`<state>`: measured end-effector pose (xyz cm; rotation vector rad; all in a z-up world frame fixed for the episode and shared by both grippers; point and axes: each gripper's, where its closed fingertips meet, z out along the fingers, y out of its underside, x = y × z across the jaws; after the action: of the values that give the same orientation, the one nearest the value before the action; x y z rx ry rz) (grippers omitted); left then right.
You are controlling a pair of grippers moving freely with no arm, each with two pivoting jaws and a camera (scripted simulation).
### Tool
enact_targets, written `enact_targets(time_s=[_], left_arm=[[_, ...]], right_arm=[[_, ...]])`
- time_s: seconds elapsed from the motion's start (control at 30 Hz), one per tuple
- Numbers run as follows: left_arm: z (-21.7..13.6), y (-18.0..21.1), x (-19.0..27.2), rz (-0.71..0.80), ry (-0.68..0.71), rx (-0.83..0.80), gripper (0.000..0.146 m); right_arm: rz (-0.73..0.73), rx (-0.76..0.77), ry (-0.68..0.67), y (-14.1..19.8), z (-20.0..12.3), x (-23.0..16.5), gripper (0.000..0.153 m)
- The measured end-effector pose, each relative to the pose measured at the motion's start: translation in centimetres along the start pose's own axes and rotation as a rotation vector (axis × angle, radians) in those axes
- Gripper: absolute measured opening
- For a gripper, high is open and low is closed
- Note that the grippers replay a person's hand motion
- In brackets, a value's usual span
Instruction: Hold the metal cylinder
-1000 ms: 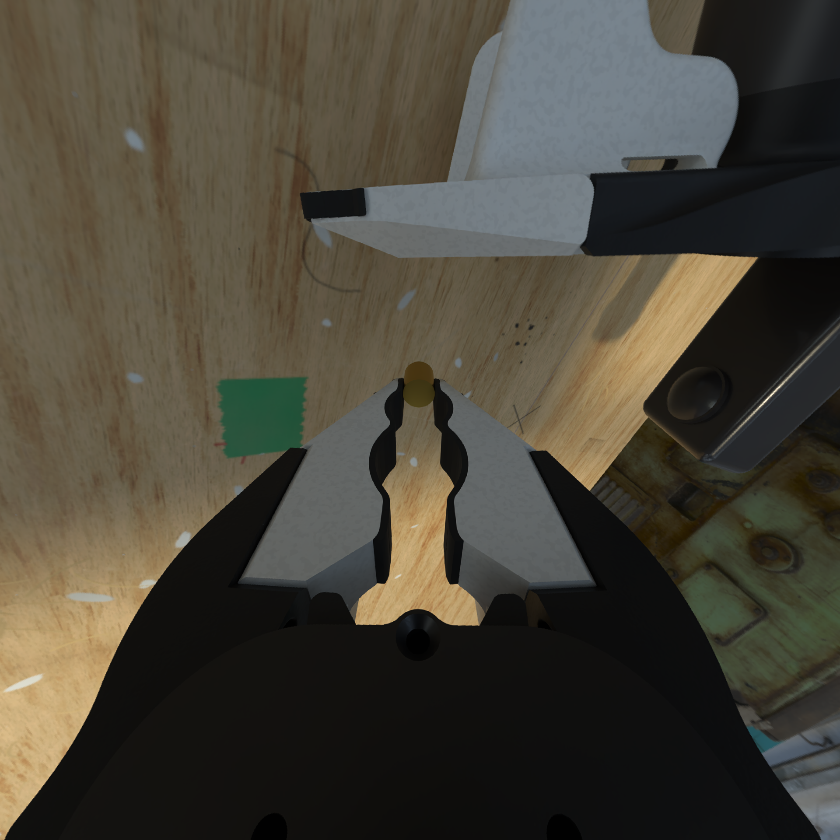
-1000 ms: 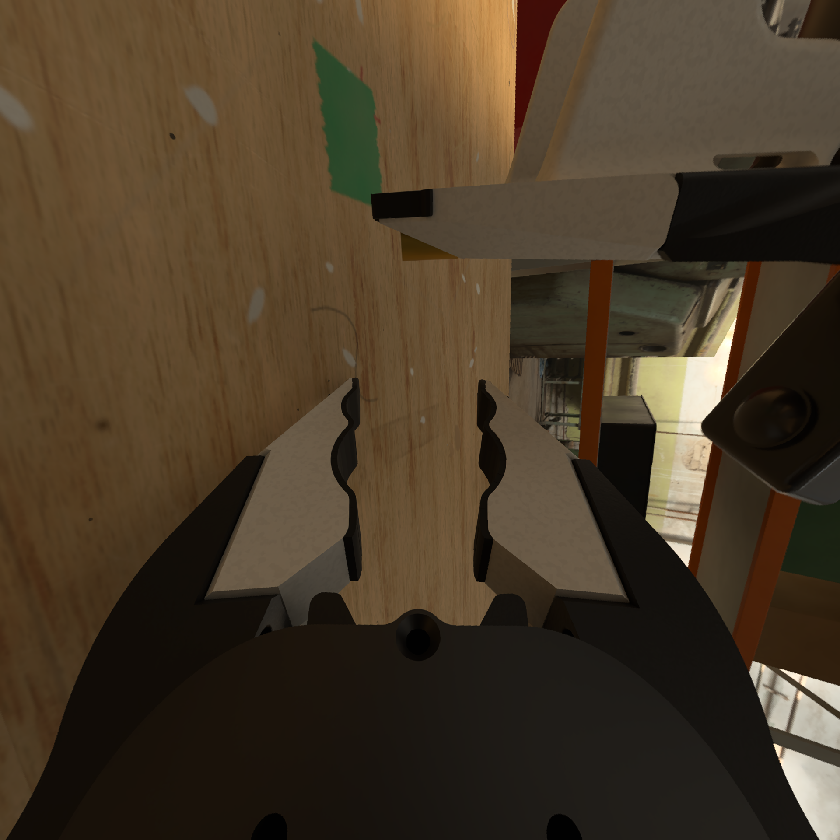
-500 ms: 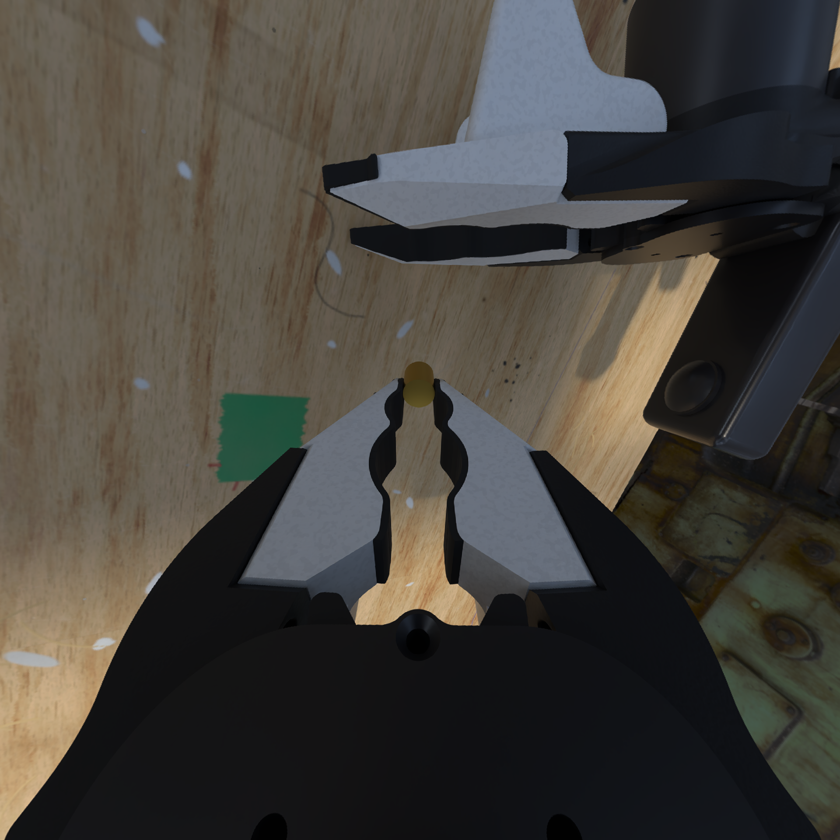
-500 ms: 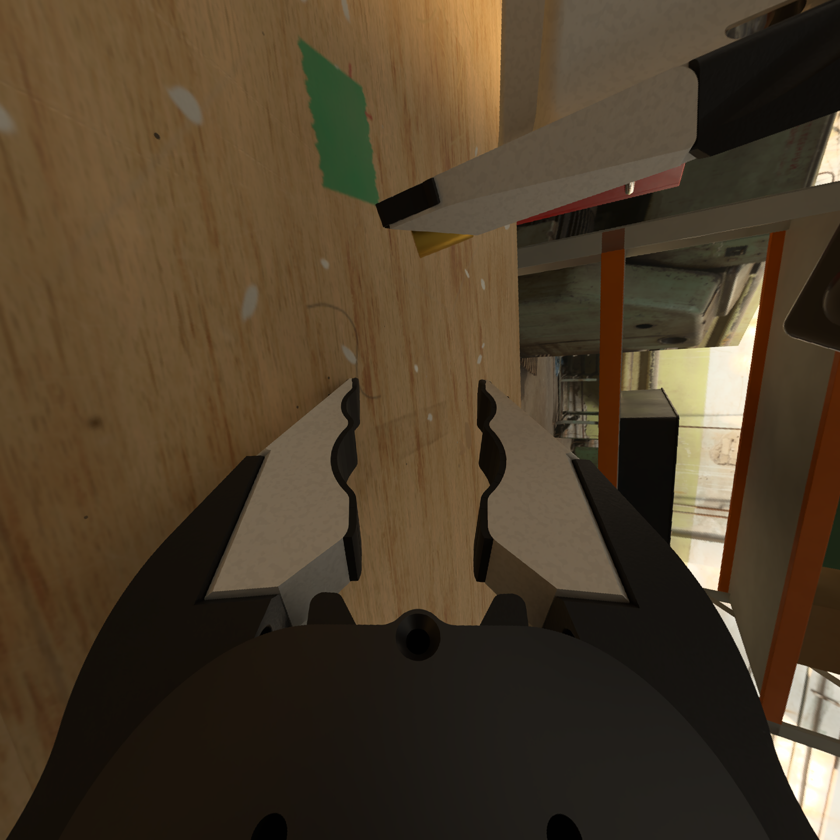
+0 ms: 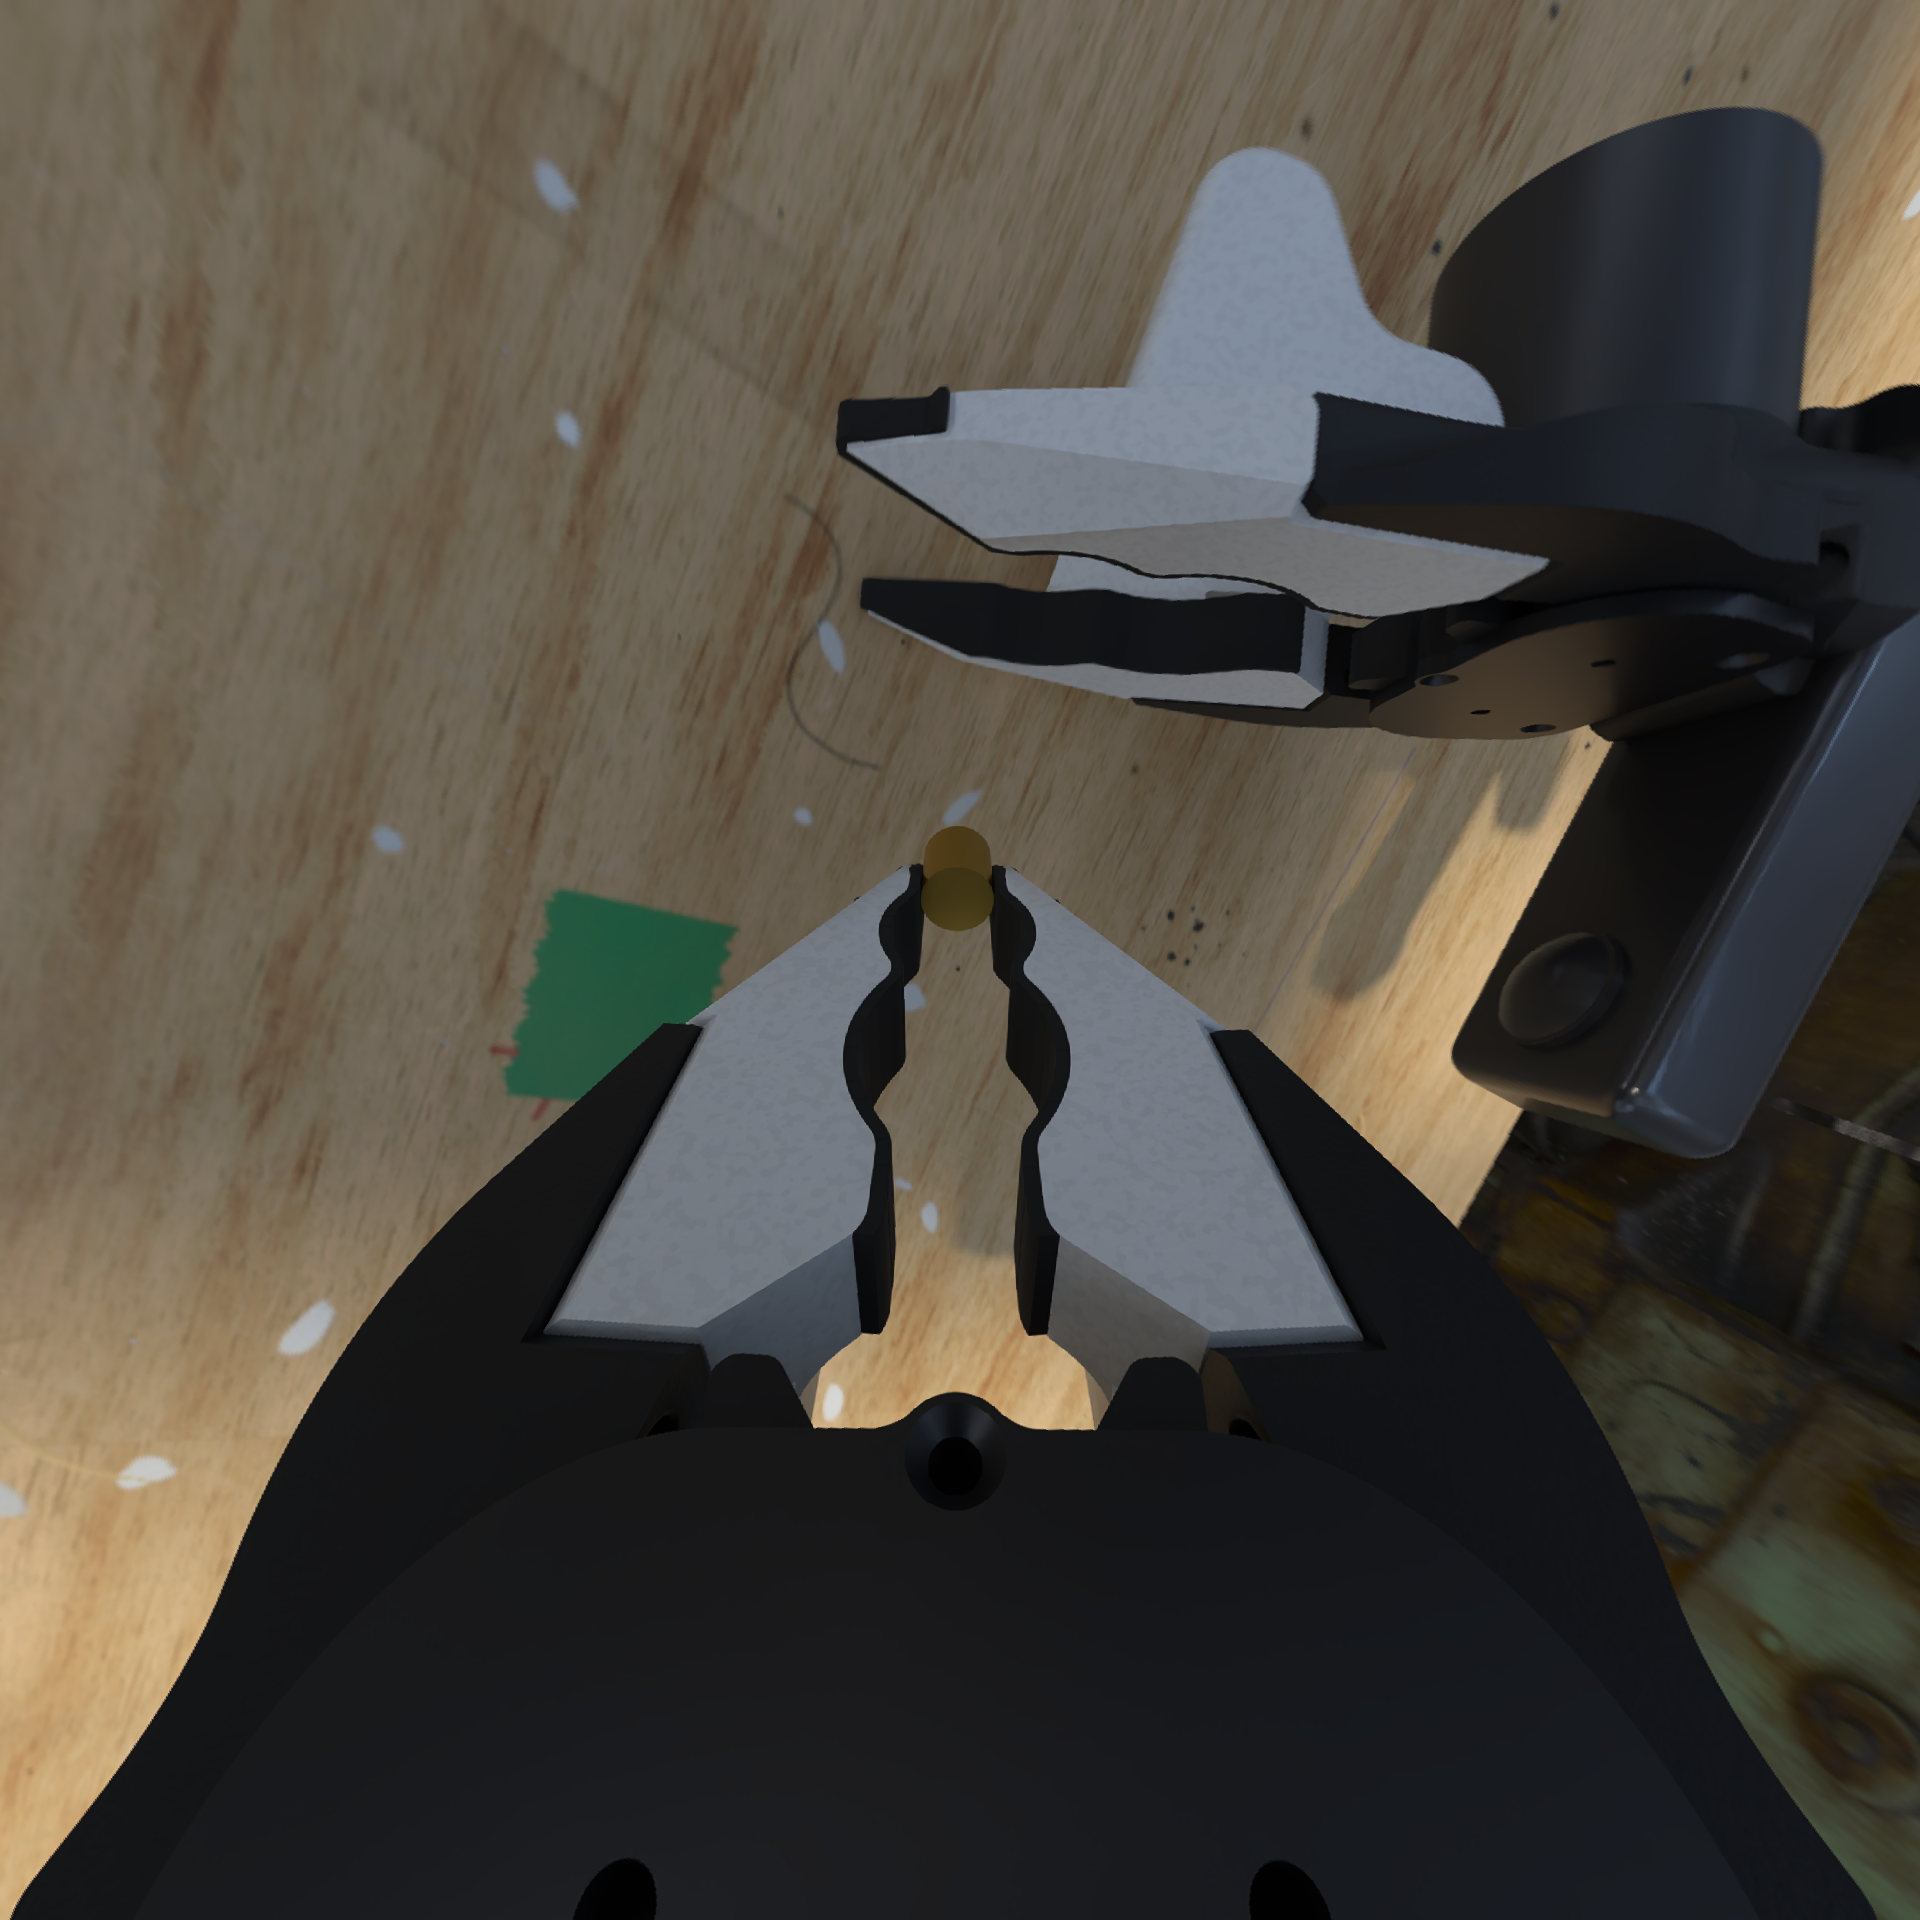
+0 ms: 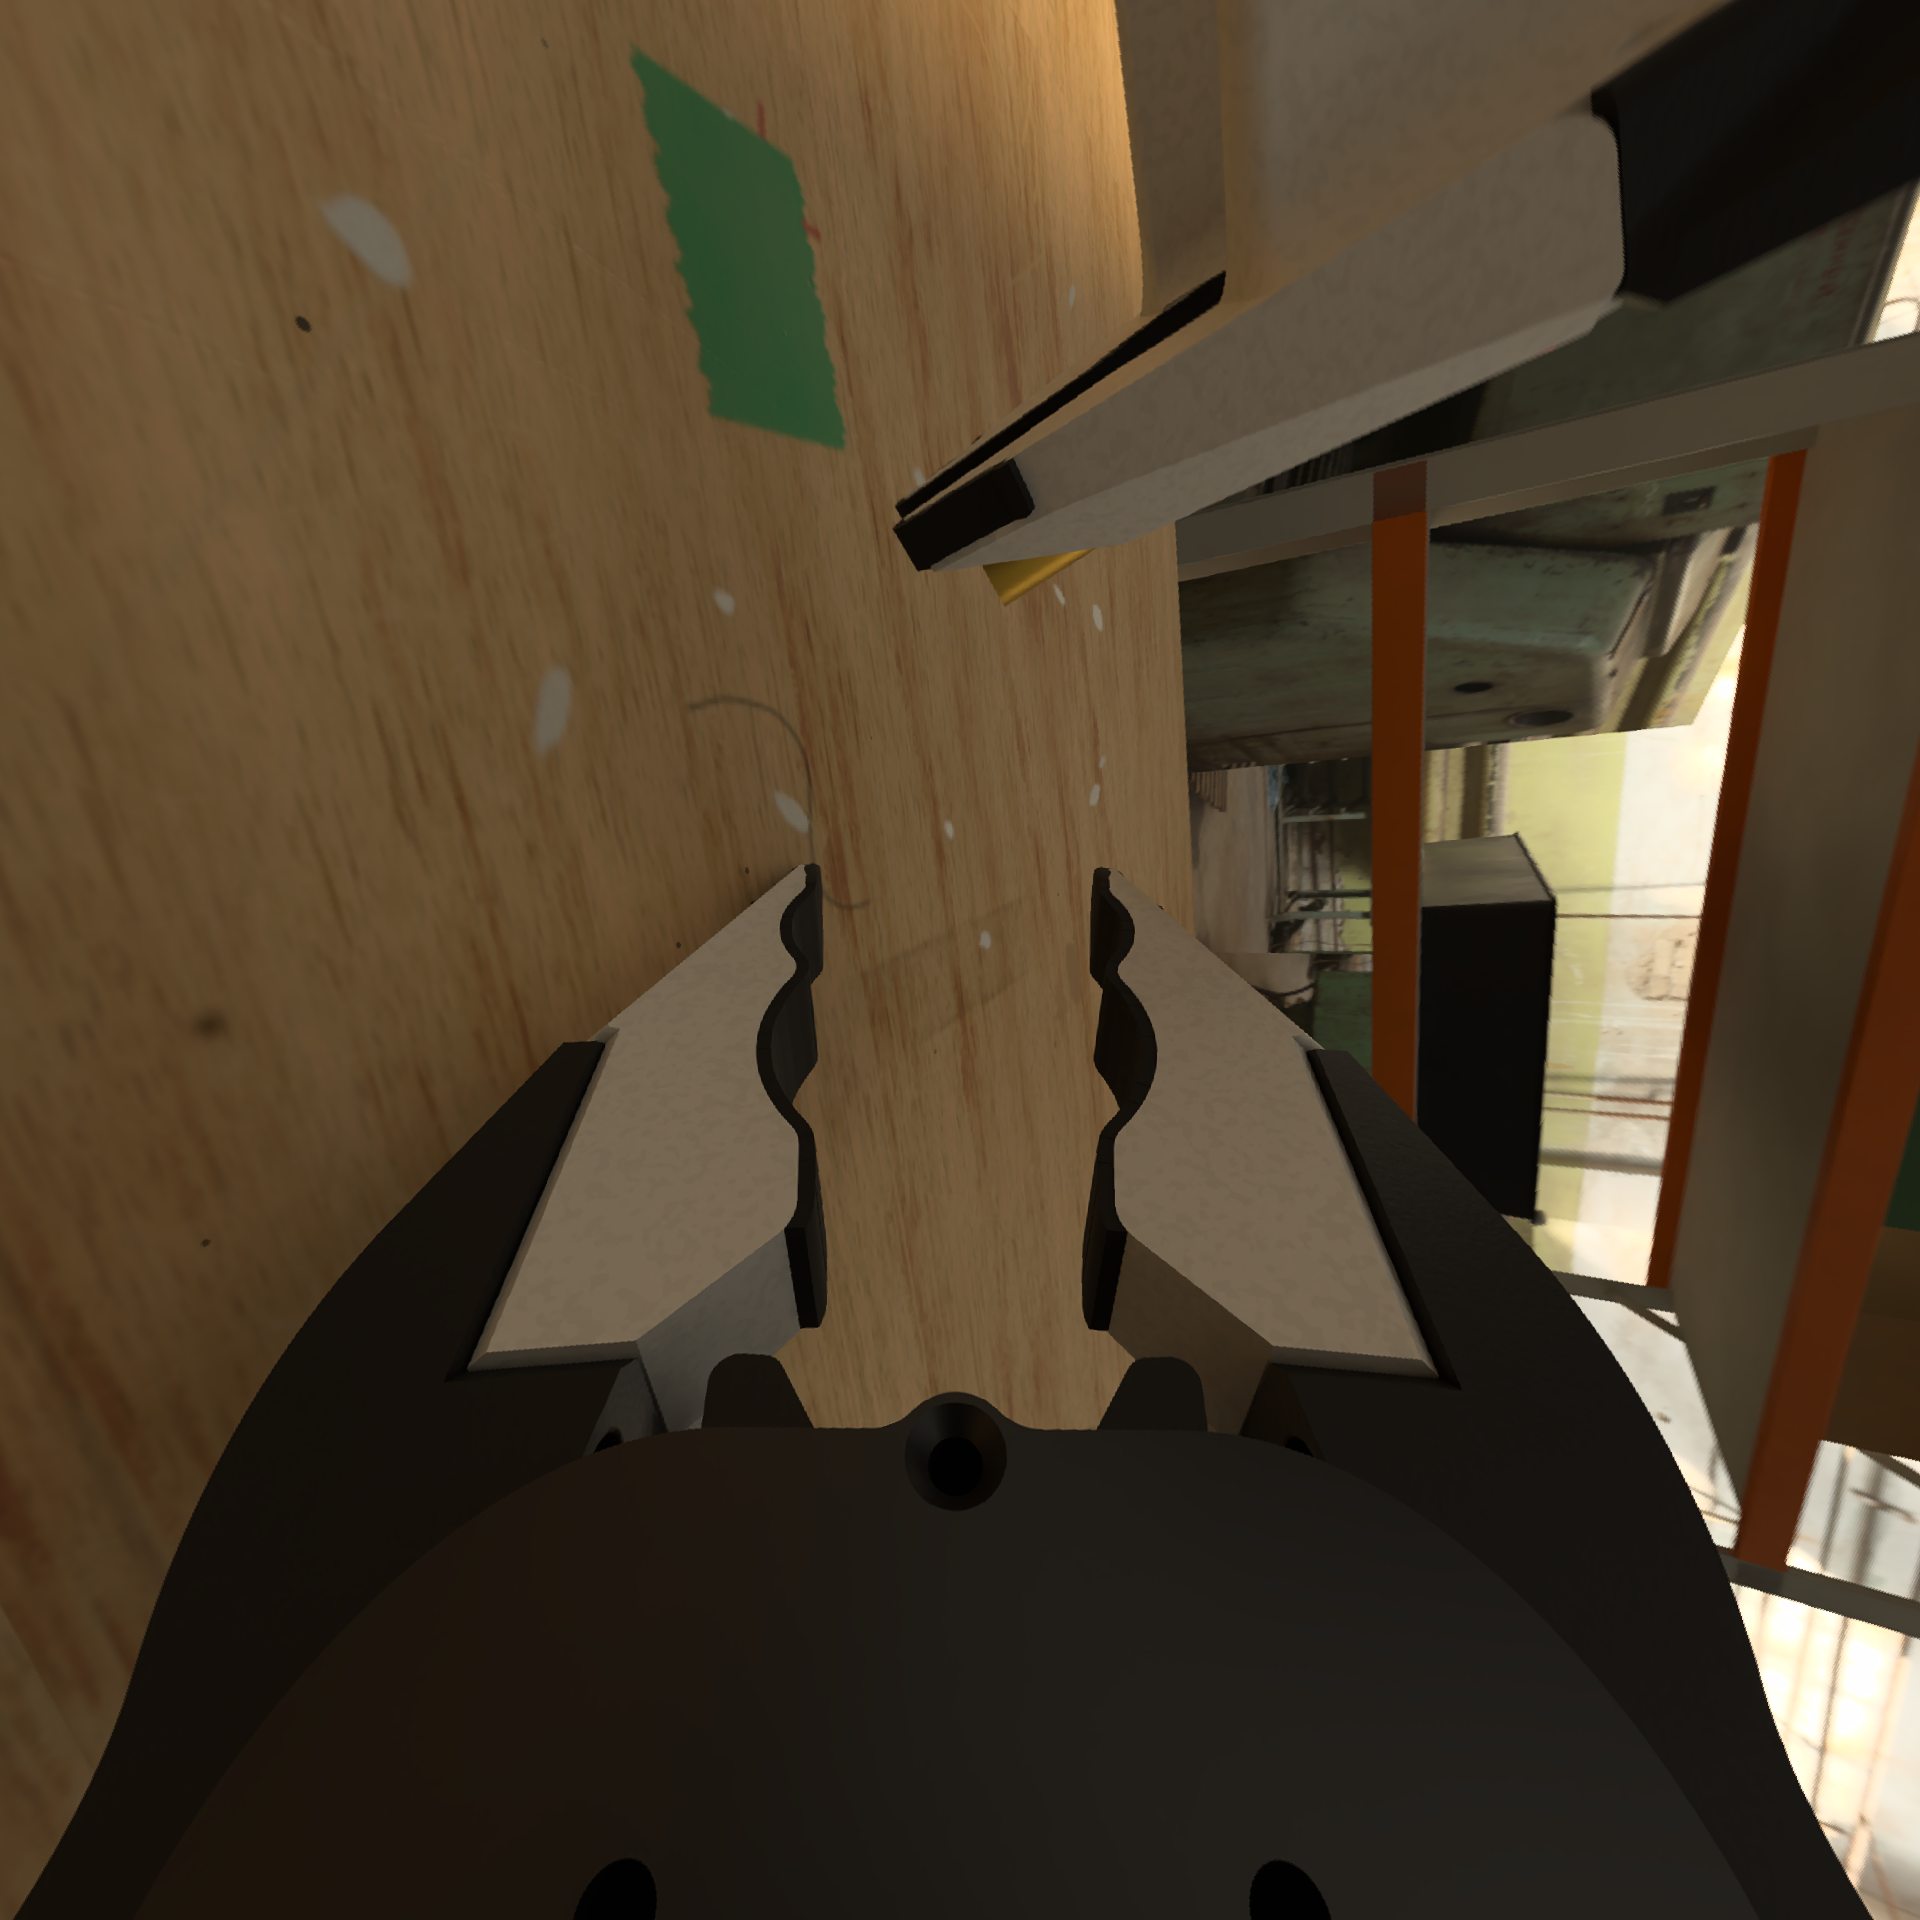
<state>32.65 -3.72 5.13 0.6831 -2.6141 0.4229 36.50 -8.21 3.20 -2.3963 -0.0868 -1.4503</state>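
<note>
The left gripper (image 5: 957, 896) pinches the metal cylinder (image 5: 957, 891) at its jaws' tips; the right gripper (image 6: 956, 894) gapes wide.

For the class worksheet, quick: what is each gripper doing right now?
Left gripper: shut on the metal cylinder, pinched at the tips.
Right gripper: open, holding nothing.

Each camera sits just behind its own tool and looks forward along the two fingers, close above the wooden desk (image 5: 312, 520). Both views share the green patch (image 5: 613, 997) (image 6: 753, 260) on the desk, and each shows the other tool farther ahead, upper right.
</note>
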Motion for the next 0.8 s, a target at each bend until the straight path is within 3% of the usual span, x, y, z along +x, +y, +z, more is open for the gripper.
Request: enact_targets(time_s=[0.37,0.8], left_arm=[[-0.1,-1.1,0.2,0.034,0.045,0.282,0.012],[0.4,-1.8,-0.1,0.119,-0.079,0.282,0.012]], right_arm=[[0.085,0.014,-0.041,0.2,-0.1,-0.2,0.051],[0.121,0.03,-0.04,0.3,-0.2,-0.2,0.05]])
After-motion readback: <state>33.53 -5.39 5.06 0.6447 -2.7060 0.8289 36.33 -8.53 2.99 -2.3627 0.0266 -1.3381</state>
